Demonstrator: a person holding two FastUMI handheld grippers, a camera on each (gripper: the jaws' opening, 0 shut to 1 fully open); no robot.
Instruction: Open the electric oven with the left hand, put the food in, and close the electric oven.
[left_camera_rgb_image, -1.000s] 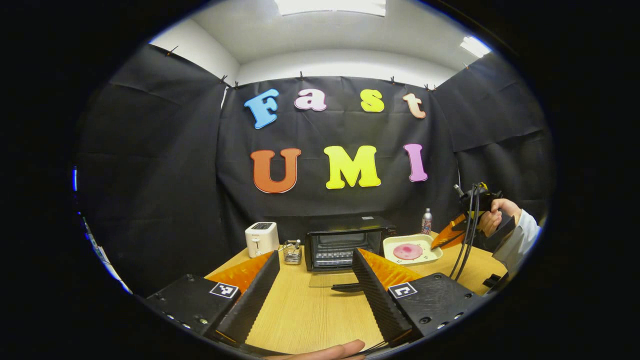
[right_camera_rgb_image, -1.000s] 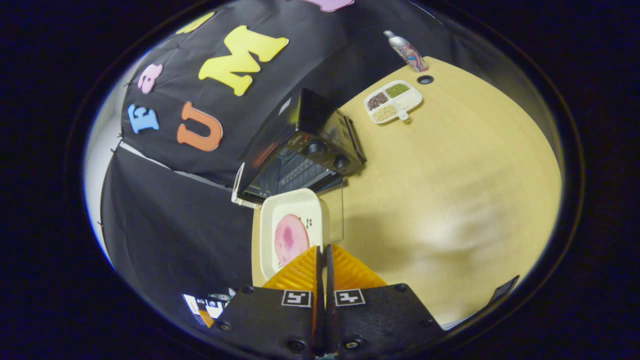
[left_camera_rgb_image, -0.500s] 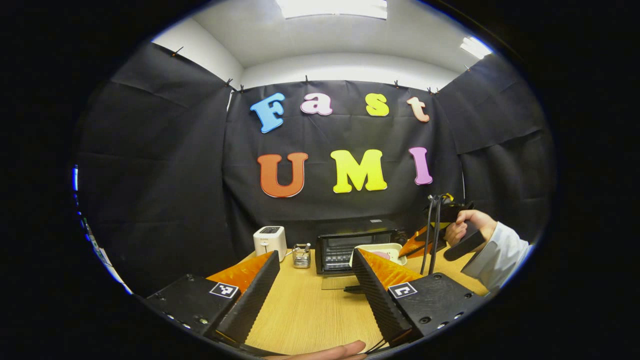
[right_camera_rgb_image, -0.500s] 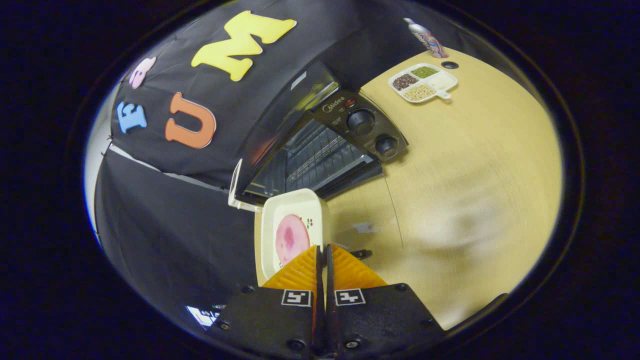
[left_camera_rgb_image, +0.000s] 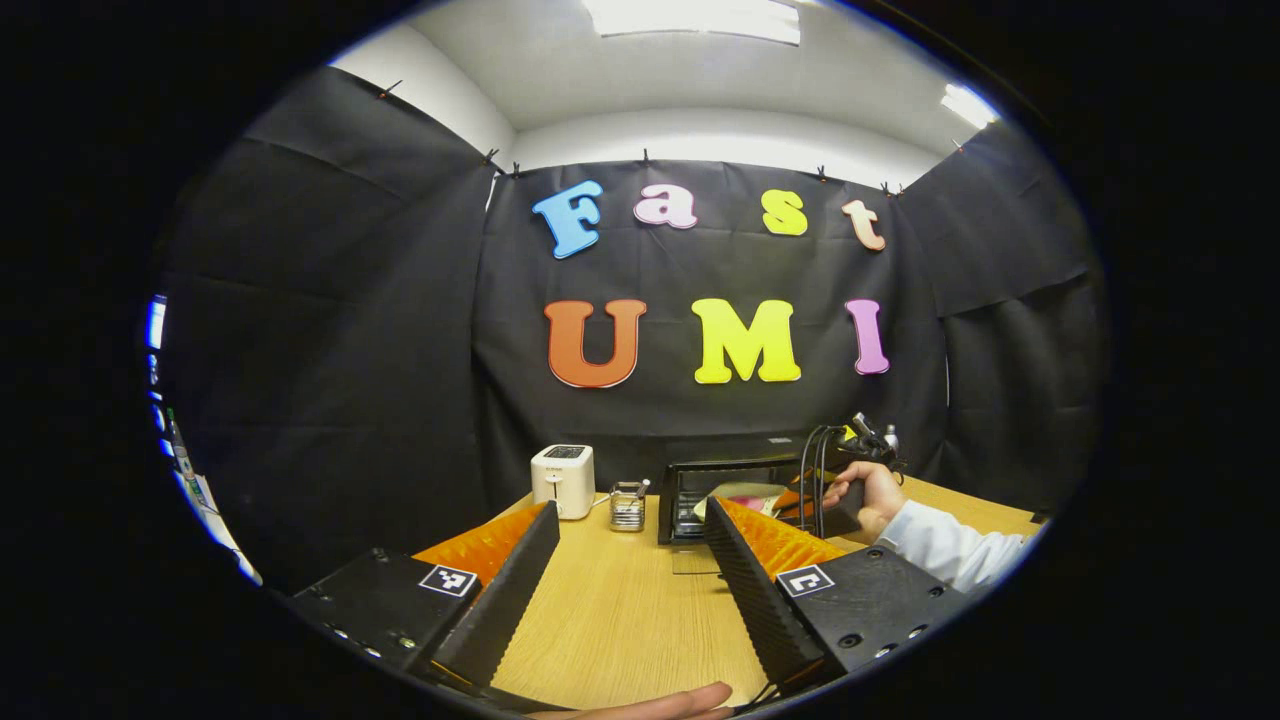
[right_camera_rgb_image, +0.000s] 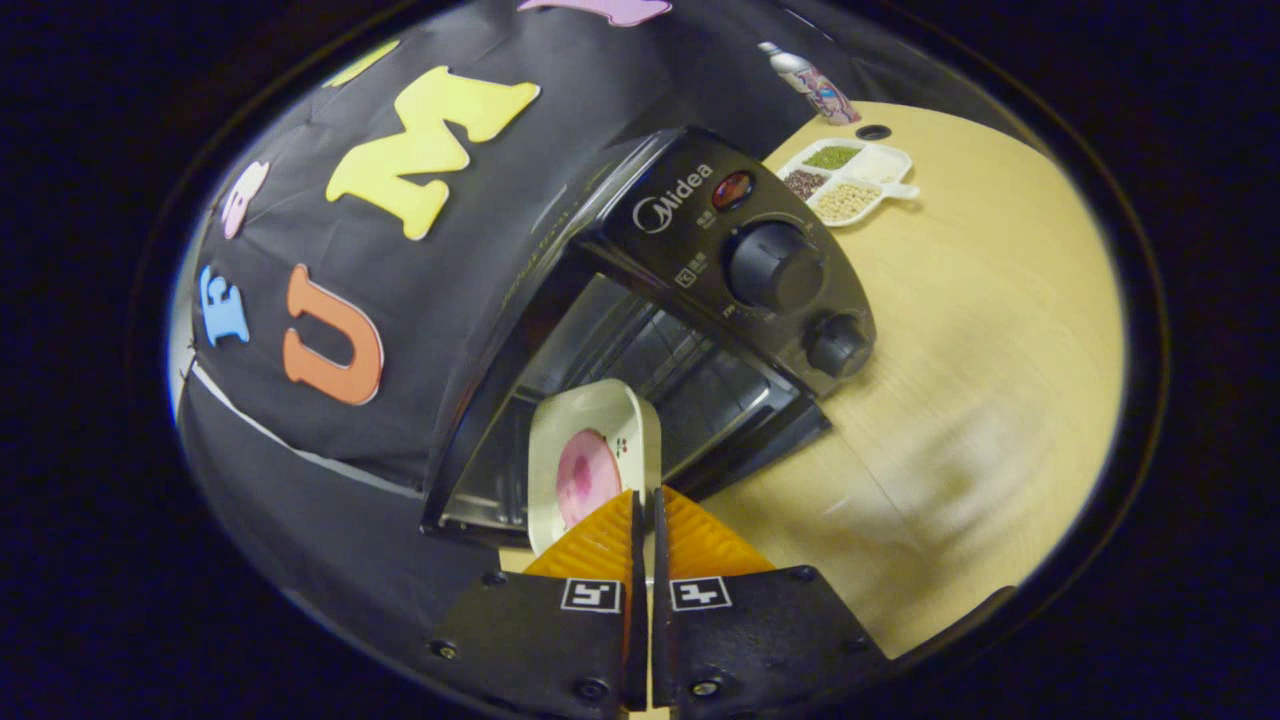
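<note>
Tongs of the right hand (right_camera_rgb_image: 645, 497) are pinched together on the near rim of the cream tray (right_camera_rgb_image: 594, 470), which carries a pink round of food (right_camera_rgb_image: 586, 476). The tray's far end sits at the mouth of the electric oven (right_camera_rgb_image: 700, 290), in front of the wire rack, with open cavity to either side of it and the knob panel off to its right. The oven door (left_camera_rgb_image: 695, 560) lies folded down flat toward the viewer, and bare tabletop (right_camera_rgb_image: 960, 330) spreads to the right of the oven.

Left tongs (left_camera_rgb_image: 625, 560) hang wide apart and hold nothing, well back from the oven above open tabletop. From there a hand (left_camera_rgb_image: 868, 492) in a white sleeve grips the right tongs' handle in front of the oven opening. A white toaster (left_camera_rgb_image: 562, 480) and a small wire holder (left_camera_rgb_image: 628, 505) stand left of the oven; a divided dish of grains (right_camera_rgb_image: 848, 184) and a bottle (right_camera_rgb_image: 808, 80) stand beyond it, clear of the door's path.
</note>
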